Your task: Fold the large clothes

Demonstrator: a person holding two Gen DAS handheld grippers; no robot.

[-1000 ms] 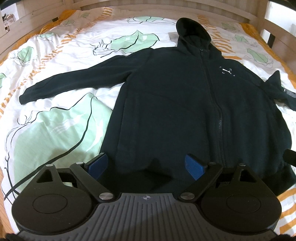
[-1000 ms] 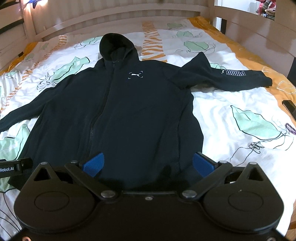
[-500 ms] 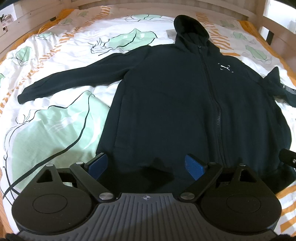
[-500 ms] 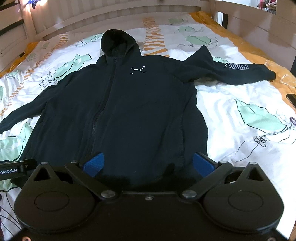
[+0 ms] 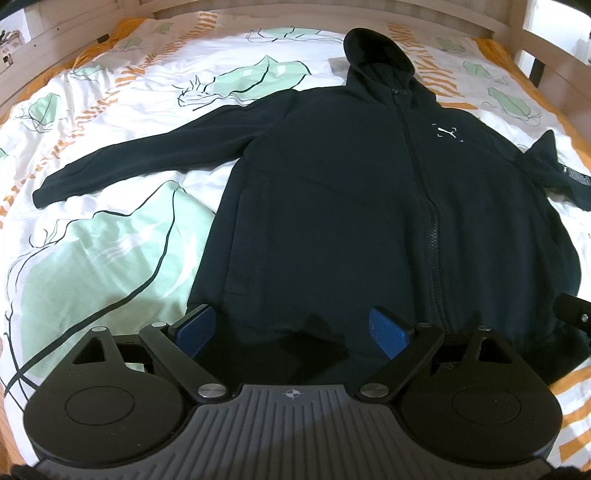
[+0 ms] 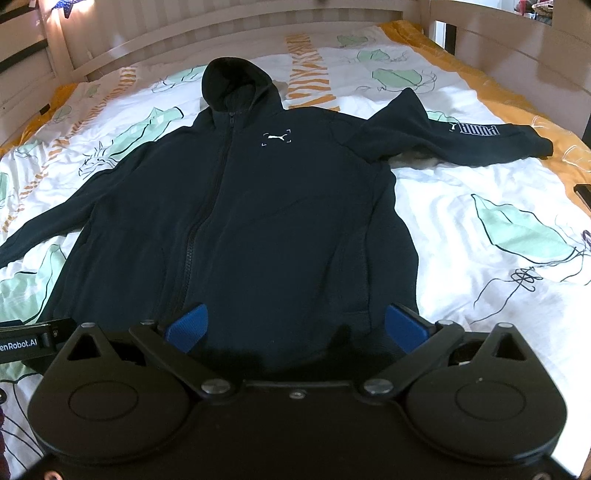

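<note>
A black zip-up hoodie (image 5: 332, 206) lies flat, front up, on the bed, hood at the far end and both sleeves spread out; it also shows in the right wrist view (image 6: 266, 221). Its left sleeve (image 5: 140, 155) runs out to the left. Its right sleeve (image 6: 461, 136), with white lettering, is bent at the elbow. My left gripper (image 5: 291, 328) is open and empty over the hem's left half. My right gripper (image 6: 295, 326) is open and empty over the hem's right half. Part of the right gripper (image 5: 572, 310) shows at the left view's right edge.
The bedsheet (image 5: 110, 258) is white with green leaves and orange stripes. A wooden bed frame (image 6: 258, 33) surrounds the mattress at the head and right side (image 6: 517, 62). A dark object (image 6: 583, 192) lies at the bed's right edge.
Both views have drifted slightly, with the hoodie sitting a little lower in frame. Both grippers stay open and the hoodie has not moved.
</note>
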